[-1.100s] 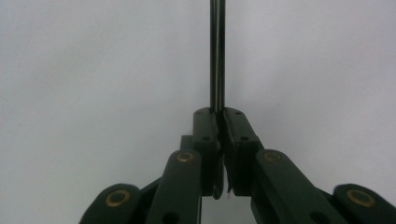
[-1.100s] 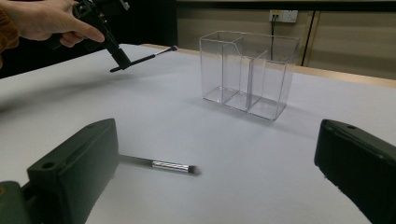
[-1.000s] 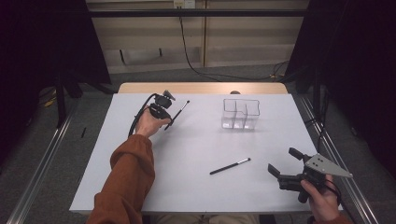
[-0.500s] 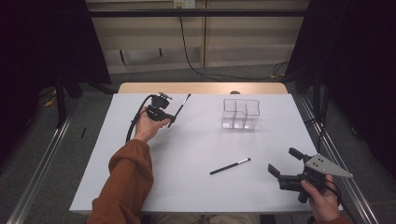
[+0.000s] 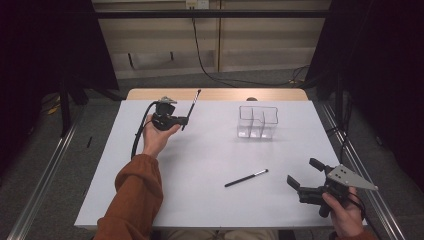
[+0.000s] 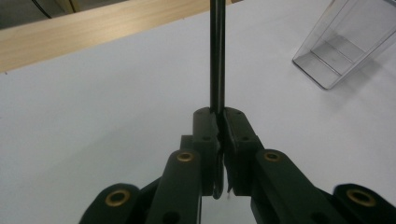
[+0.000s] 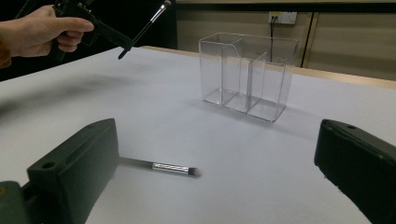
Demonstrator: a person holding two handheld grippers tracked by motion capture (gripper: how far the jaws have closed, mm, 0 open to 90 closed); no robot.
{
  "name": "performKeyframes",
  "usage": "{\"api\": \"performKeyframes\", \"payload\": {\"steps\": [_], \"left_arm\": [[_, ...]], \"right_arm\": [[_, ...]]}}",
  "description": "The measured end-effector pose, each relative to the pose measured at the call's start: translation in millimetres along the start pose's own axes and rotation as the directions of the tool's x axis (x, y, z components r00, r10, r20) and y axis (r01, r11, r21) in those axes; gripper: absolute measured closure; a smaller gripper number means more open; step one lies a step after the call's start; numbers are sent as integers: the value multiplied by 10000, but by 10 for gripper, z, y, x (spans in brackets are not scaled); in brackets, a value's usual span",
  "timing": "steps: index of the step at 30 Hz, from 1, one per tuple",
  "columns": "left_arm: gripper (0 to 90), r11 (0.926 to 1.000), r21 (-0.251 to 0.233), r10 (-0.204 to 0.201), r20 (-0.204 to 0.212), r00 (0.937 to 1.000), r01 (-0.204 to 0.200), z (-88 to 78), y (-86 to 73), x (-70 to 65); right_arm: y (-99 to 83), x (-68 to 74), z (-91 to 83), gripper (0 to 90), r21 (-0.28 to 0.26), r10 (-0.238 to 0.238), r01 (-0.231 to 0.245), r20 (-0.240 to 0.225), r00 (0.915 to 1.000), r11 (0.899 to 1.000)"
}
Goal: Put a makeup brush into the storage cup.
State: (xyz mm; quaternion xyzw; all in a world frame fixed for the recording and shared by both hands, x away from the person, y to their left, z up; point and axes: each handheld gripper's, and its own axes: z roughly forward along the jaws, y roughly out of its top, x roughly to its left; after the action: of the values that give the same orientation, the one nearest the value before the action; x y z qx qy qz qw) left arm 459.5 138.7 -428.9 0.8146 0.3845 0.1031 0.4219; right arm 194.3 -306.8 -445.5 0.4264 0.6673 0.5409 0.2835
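While the person's arms come in from the bottom edge of the high view, the scene reads from left to right like this:

Left gripper (image 5: 184,121): raised in the upper left of the high view, above the white table (image 5: 200,200), in a hand with a rust-coloured sleeve; its jaws are clamped tight on a thin black makeup brush.
Held brush (image 5: 192,106): slants up and to the right from the jaws toward the wooden far edge of the table; in the left gripper view its dark handle (image 6: 217,56) runs straight up the middle of the frame from between the pressed pads.
Loose brush (image 5: 246,178): lies flat on the table, lower centre of the high view, slanted, its light tip toward the right; touched by neither gripper.
Clear organiser (image 5: 257,121): a transparent plastic box with upright dividers, stands upper right of centre, well apart from both brushes.
Right gripper (image 5: 304,174): lower right of the high view, near the table's front corner, jaws spread wide with nothing between them; the right gripper view shows the loose brush (image 7: 159,165) just past its left jaw.
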Motion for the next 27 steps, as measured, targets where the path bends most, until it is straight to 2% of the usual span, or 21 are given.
{"api": "performKeyframes", "payload": {"steps": [2,3,5,9,15,16,18,20,23,27], "left_arm": [[844,9994,-337,79,-103,9999,-82,-21,1,6],[844,9983,-566,-130,-15,9999,129,-29,-6,4],[844,9976,-680,-136,-210,9997,122,-39,-14,9],[844,9972,-668,-345,-18,9994,343,-38,-47,28],[844,9938,-1108,90,14,10000,-88,-138,-36,13],[844,9918,-1266,131,-156,9998,-150,-161,-38,6],[843,9877,-1560,-86,17,10000,87,-191,-64,10],[844,9875,-1570,116,-140,9998,-137,-202,-101,-6],[843,9874,-1560,268,-75,9996,-276,-218,-165,-31],[844,9831,-1791,386,10,9993,-378,-276,-199,-62]], "right_arm": [[0,-2,0,0,-13,14,-14,-2,10000,10000],[0,-1,0,0,-20,7,-7,-2,10000,10000],[0,1,-1,0,-19,6,-6,-7,10000,10000],[-1,-4,-1,0,-3,29,-29,20,10000,10000],[0,-5,-4,0,-18,53,-53,65,10000,10000],[0,-4,-3,0,-13,46,-46,54,10000,10000],[0,-3,-4,0,-15,30,-30,59,10000,10000],[0,-2,-7,0,-22,39,-39,65,10000,10000],[-1,-3,-6,0,-26,51,-50,65,10000,10000],[0,0,0,0,-23,29,-29,43,10000,10000]]}}
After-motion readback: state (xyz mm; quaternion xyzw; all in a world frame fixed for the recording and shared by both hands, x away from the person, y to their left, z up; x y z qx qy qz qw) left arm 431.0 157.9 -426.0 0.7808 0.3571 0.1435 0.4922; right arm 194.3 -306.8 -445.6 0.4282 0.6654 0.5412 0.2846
